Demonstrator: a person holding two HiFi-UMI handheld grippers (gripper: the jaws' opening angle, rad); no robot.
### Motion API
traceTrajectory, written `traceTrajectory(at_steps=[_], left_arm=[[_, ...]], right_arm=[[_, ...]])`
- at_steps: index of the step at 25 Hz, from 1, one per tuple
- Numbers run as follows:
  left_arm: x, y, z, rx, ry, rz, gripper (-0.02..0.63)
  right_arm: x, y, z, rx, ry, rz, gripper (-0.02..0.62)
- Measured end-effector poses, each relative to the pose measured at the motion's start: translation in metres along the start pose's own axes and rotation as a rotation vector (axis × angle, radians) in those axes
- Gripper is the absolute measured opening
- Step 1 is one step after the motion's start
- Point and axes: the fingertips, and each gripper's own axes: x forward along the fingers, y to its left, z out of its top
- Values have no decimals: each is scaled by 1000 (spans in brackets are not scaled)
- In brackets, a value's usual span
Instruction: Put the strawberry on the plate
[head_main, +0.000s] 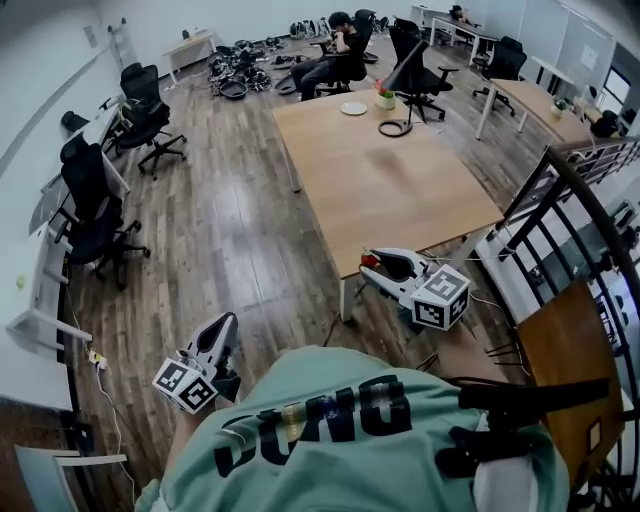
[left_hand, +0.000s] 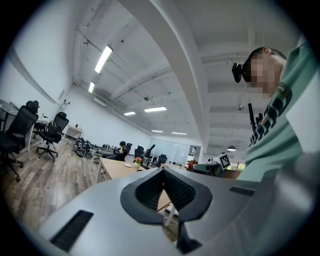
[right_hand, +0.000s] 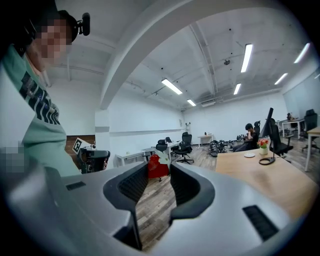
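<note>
Carrying step, it seems: the right gripper (head_main: 374, 263) pinches the small red strawberry (right_hand: 156, 168), the left gripper (left_hand: 162, 171) is closed on nothing, and the next move likely calls for reaching the white round plate (head_main: 353, 108) far across the table.

The head view looks steeply down over the wearer's shoulders (head_main: 330, 420) onto floor (head_main: 220, 230) and table (head_main: 400, 190). Each gripper view looks level along its own jaws, close up; all three share that table.

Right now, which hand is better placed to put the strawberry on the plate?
Right. The right gripper grips the strawberry beside the table whose far end bears the plate; the left gripper is shut, empty, over the floor.
</note>
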Motion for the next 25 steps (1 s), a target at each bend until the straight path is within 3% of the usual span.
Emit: traceTrajectory(at_steps=[7,17,25], left_arm=[[40,-20,-3,-13,8,8,5],[108,-71,-30,-51,83,-27,5],[120,-50,-30,-55,148,14,5]], right_arm=[[-22,-39,-5,44,18,17,143],[-75,-92,-26,96,31,20,143],[-52,-115,-52,183,24,33,143]])
